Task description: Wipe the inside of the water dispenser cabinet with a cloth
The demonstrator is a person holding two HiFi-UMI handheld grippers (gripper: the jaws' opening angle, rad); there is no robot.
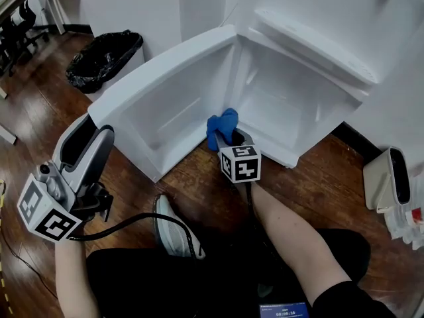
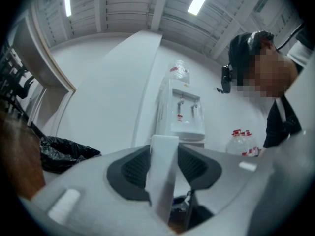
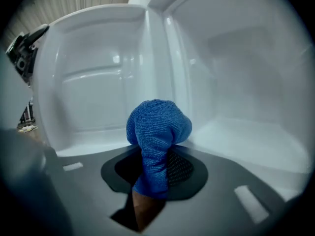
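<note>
At cabinet (image 1: pixel 291 108) threshold: right gripper (image 1: pixel 230 140) clamped on blue cloth (image 1: pixel 220 127), bunched upright above jaws. Interior floor lies just ahead, slightly right; right hand nearer. Left gripper (image 1: pixel 91 130) pinches door (image 1: pixel 179 85) edge, holding it open.

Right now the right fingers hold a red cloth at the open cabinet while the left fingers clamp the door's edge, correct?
The colour is wrong: the right gripper view shows a blue cloth, not red. The right fingers do hold it at the open cabinet, and the left fingers clamp the door's edge.
</note>
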